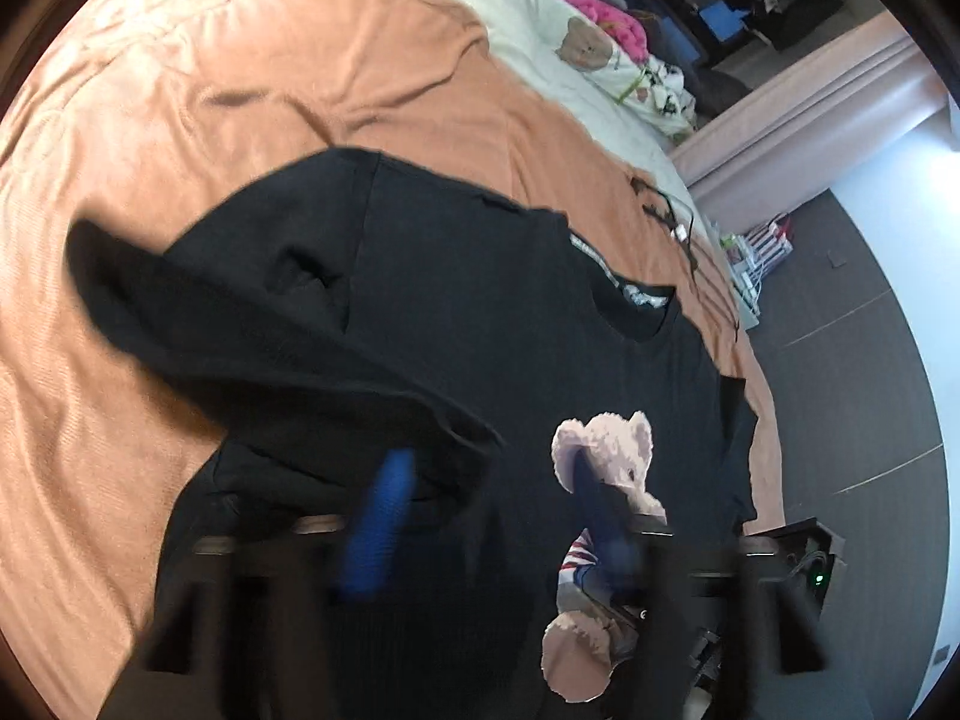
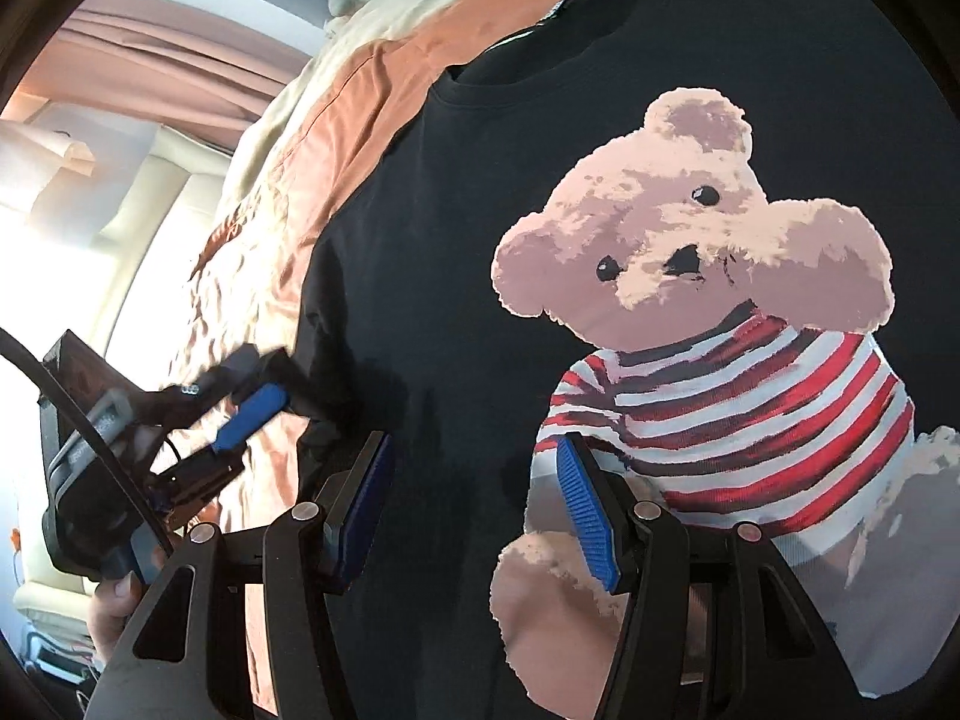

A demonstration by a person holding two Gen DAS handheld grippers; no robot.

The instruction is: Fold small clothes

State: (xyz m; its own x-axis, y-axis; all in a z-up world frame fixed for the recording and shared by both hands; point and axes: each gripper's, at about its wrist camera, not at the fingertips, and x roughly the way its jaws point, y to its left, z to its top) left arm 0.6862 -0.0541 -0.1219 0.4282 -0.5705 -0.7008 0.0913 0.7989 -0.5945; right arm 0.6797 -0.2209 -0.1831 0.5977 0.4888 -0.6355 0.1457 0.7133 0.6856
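Observation:
A black T-shirt (image 1: 480, 312) with a teddy-bear print (image 1: 606, 456) lies face up on an orange bedspread (image 1: 240, 90). One sleeve (image 1: 258, 324) is folded in over its body. My left gripper (image 1: 489, 516) hovers blurred over the shirt's lower part, open, with nothing pinched. In the right wrist view the bear print (image 2: 690, 300) fills the right half. My right gripper (image 2: 474, 510) stands open just above the black cloth, beside the bear's striped jersey. The left gripper's blue pad (image 2: 252, 414) shows at the shirt's left edge, with a person's hand (image 2: 114, 600) holding that tool.
Pink and bear-printed clothes (image 1: 600, 30) are piled at the bed's far end. Cables (image 1: 672, 222) lie near the bed's right edge, beyond it dark floor (image 1: 870, 420). A black device with a green light (image 1: 810, 564) sits at the lower right. A curtain (image 2: 150, 30) hangs behind the bed.

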